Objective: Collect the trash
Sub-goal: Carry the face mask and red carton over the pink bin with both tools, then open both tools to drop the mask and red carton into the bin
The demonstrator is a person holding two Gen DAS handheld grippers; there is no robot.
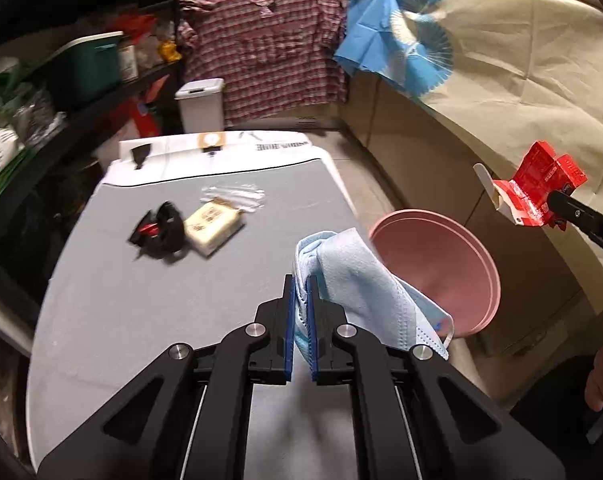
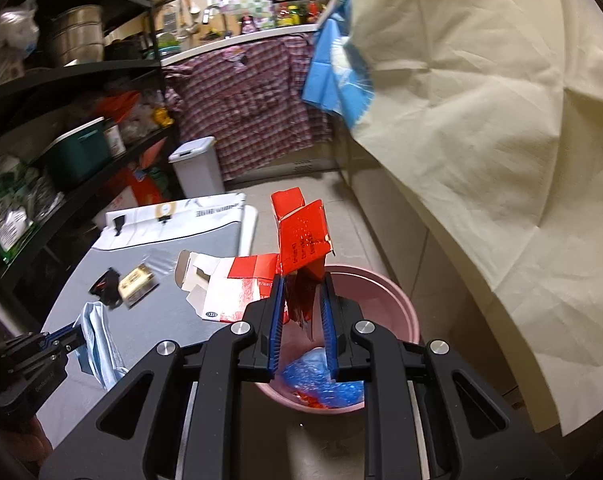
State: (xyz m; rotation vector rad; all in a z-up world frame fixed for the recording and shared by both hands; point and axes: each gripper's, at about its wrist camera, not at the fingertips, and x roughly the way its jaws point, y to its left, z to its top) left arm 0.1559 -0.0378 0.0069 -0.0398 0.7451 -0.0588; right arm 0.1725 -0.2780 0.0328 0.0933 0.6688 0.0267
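1. Pale blue fabric of a face mask (image 1: 353,280) is pinched between the pads of my left claw (image 1: 300,292); the pads are pressed together on it, and the rest of the mask hangs toward 4 o'clock in the left wrist view.
2. My right claw (image 2: 301,308) is clamped on a torn red carton (image 2: 297,240). One flattened part of the carton spreads toward 9 o'clock and another part stands up toward 12 o'clock.
3. The pink bin (image 2: 393,300) stands on the floor just beside the worktop (image 1: 141,300), and in the right wrist view it is directly behind and under the carton. Inside it I see blue and red trash (image 2: 321,380).
4. In the left wrist view the bin (image 1: 441,264) is at 2 o'clock from my left claw, and the carton (image 1: 541,184) is in the air at 3 o'clock, held by my right claw (image 1: 553,210).
5. On the grey worktop, at 10 o'clock from my left claw, there lie a black item with red (image 1: 159,232), touching a small beige packet (image 1: 213,228), and a clear plastic wrapper (image 1: 237,196) just behind them.
6. A white lidded bin (image 1: 201,104) stands on the floor beyond the worktop, at 11 o'clock.
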